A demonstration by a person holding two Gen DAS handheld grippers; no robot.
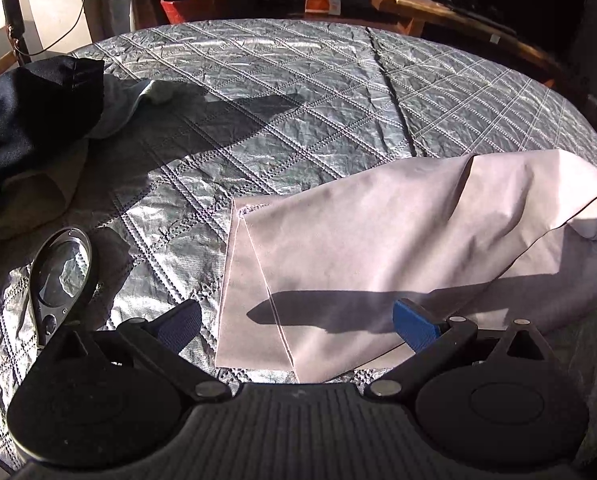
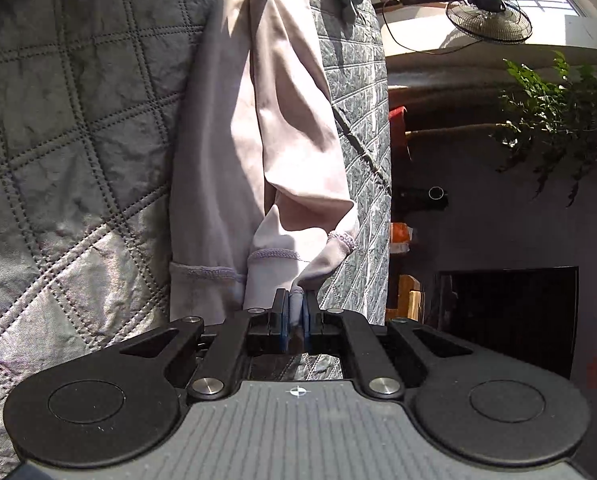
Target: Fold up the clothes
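A pale lilac garment [image 1: 378, 256] lies partly folded on the grey quilted cover [image 1: 258, 92], its hemmed end toward my left gripper [image 1: 298, 320]. The left gripper is open, hovering just above the near hem, with its blue pads [image 1: 414, 324] spread to either side. In the right wrist view the same garment [image 2: 258, 140] runs away from me, and my right gripper [image 2: 296, 312] is shut on a bunched edge of it near the stitched hem [image 2: 274, 256].
A pile of dark and light clothes [image 1: 34, 120] sits at the left on the cover. A folding magnifying glass [image 1: 64, 268] lies near my left gripper. A red pot [image 1: 190, 6], wooden furniture [image 1: 438, 8], a fan [image 2: 488, 16] and a plant [image 2: 554, 120] stand beyond the cover's edge.
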